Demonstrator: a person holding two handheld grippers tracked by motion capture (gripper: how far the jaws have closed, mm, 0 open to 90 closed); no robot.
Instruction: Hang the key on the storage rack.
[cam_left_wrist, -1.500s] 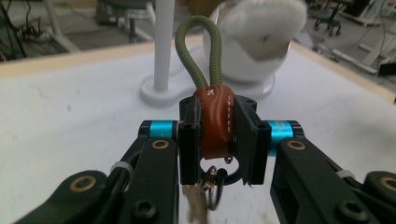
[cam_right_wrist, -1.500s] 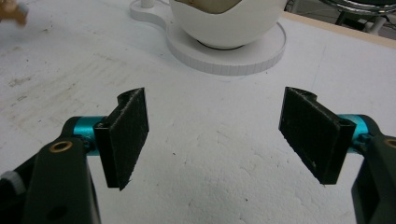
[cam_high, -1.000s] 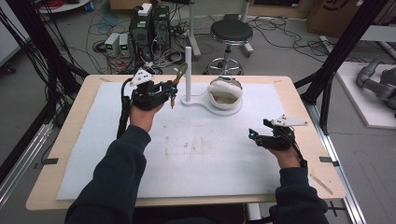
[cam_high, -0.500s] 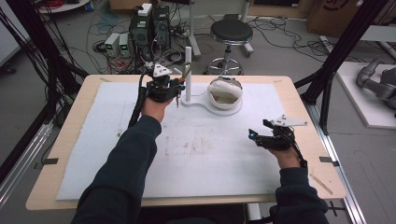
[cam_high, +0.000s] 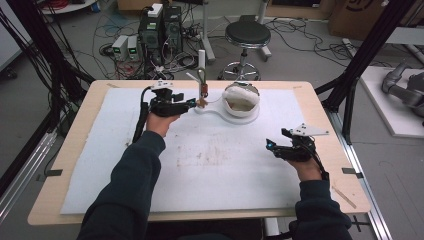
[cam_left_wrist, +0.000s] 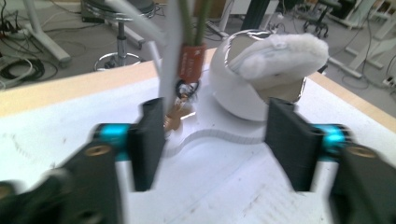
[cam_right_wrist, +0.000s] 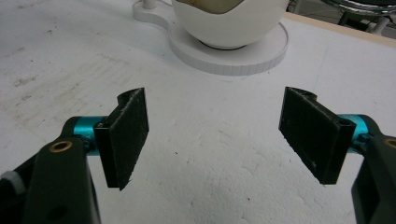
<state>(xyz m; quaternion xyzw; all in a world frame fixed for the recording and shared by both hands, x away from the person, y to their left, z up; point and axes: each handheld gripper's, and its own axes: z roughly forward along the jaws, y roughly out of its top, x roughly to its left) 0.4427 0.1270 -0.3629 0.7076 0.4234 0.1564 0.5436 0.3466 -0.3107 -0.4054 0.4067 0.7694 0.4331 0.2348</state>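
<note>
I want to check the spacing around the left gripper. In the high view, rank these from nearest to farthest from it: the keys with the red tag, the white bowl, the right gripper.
1. Keys with the red tag: just off the left gripper jaws, hanging on the white post.
2. White bowl: farther right, on the stand's round base.
3. Right gripper: farthest, at the table's near right.

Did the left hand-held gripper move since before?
Yes. The left hand-held gripper went right, toward the white stand's post, and its jaws have just been opening, nothing between them.
</note>
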